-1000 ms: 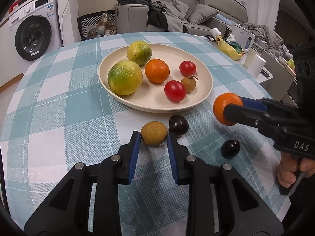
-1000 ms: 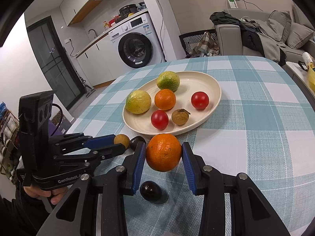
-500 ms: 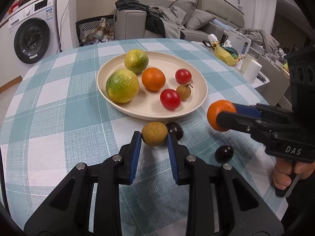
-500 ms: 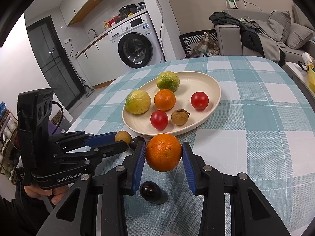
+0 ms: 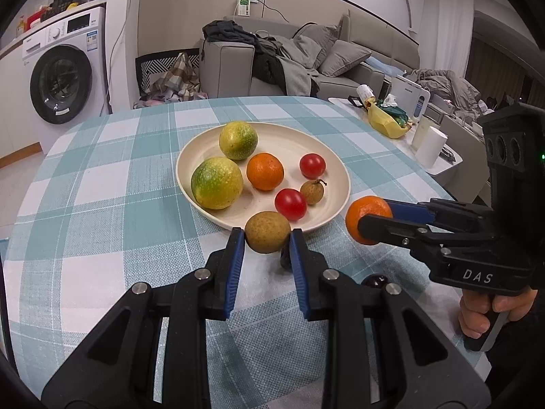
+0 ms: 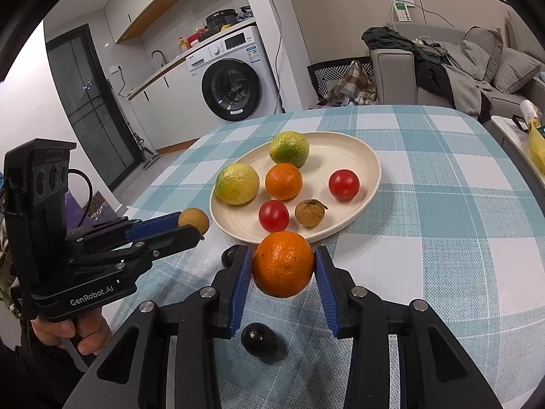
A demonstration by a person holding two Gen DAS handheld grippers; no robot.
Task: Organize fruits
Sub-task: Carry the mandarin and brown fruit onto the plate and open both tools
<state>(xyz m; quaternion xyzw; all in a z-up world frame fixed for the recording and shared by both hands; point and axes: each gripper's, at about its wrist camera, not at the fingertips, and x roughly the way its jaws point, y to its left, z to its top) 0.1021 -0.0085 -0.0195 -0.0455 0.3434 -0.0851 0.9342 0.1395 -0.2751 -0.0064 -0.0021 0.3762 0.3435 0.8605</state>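
Note:
My left gripper (image 5: 267,238) is shut on a small brown round fruit (image 5: 267,231), held above the cloth just short of the cream plate's (image 5: 337,170) near rim. My right gripper (image 6: 283,269) is shut on an orange (image 6: 282,264), also near the plate (image 6: 369,160). The plate holds two yellow-green citrus (image 5: 217,182), an orange (image 5: 265,171), two red tomatoes (image 5: 290,204) and a small brown fruit (image 5: 311,191). Two dark plums (image 6: 258,339) lie on the cloth under the grippers; one (image 5: 374,278) is partly hidden.
The round table wears a teal and white checked cloth (image 5: 102,184). A low side table with a yellow bag (image 5: 386,121) and white cups (image 5: 430,146) stands to the right. A washing machine (image 5: 64,68) and a sofa (image 5: 306,58) lie beyond.
My left gripper has lifted the brown fruit off the cloth and tipped up towards the plate. The right gripper with the orange has kept still.

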